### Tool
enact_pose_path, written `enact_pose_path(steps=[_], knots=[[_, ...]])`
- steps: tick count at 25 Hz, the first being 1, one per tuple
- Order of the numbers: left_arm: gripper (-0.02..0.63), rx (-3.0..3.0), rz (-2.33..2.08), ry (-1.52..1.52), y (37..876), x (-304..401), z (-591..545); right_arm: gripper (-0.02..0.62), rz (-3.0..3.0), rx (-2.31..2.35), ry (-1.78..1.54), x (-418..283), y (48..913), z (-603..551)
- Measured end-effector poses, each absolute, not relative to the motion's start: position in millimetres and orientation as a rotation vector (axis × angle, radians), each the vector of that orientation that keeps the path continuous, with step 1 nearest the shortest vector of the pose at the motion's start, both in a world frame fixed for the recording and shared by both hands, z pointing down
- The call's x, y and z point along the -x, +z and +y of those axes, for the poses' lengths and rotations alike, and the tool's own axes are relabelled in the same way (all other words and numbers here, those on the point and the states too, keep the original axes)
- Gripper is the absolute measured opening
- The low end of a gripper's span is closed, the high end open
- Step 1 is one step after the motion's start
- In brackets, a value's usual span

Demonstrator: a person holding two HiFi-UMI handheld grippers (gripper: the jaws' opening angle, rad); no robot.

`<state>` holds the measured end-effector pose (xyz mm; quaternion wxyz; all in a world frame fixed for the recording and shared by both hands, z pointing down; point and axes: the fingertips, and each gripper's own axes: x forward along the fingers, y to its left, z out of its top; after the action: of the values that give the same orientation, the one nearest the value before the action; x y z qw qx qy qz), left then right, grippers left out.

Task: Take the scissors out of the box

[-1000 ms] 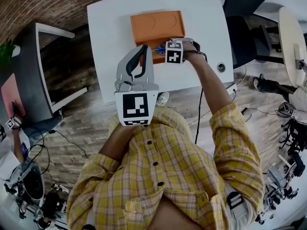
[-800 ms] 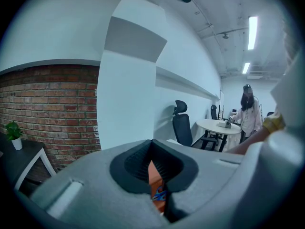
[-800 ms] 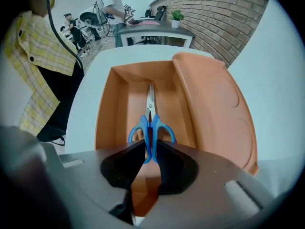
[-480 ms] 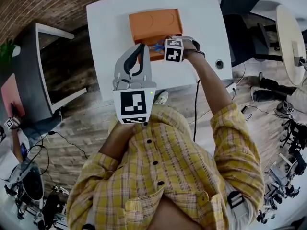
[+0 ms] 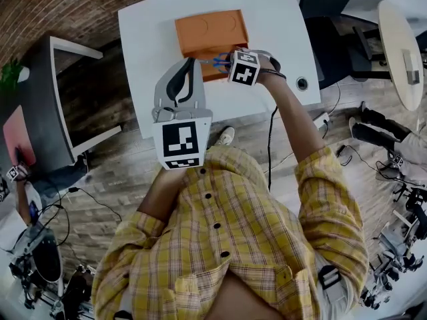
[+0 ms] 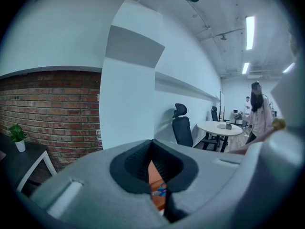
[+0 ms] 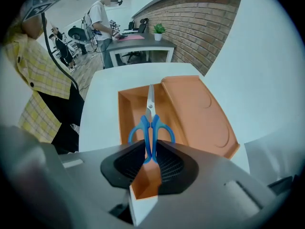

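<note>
An orange box (image 5: 210, 32) lies open on the white table (image 5: 147, 45), its lid (image 7: 195, 109) folded out beside the tray (image 7: 129, 106). Blue-handled scissors (image 7: 151, 123) hang blades down over the tray, clear of its floor. My right gripper (image 7: 151, 152) is shut on their handles. From the head view the scissors (image 5: 219, 63) show just left of that gripper (image 5: 228, 65). My left gripper (image 5: 189, 61) hovers at the box's near left corner, tips together with nothing between them. Through its own view (image 6: 153, 162) only a sliver of box and blue handle shows.
A black desk (image 5: 47, 99) stands left of the table and a dark office chair (image 5: 327, 19) at its right. A round cable port (image 5: 302, 83) sits near the table's right corner. A cable (image 5: 270, 145) hangs from my right arm. People (image 7: 102, 18) stand far off.
My right gripper has risen with the scissors, lifting them up out of the orange tray, and its wrist has rolled a little. The left gripper has stayed where it was.
</note>
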<state>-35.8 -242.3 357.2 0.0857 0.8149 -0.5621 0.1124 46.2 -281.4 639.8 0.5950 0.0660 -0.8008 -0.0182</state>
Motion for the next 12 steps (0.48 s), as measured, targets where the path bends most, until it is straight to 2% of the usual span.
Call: enact_pose_path(steps=[12], knots=[[-0.003,-2.450,-1.698,0.309,347,30,-222,0.081,-1.960,-0.353,0.096,-54,604,-270]])
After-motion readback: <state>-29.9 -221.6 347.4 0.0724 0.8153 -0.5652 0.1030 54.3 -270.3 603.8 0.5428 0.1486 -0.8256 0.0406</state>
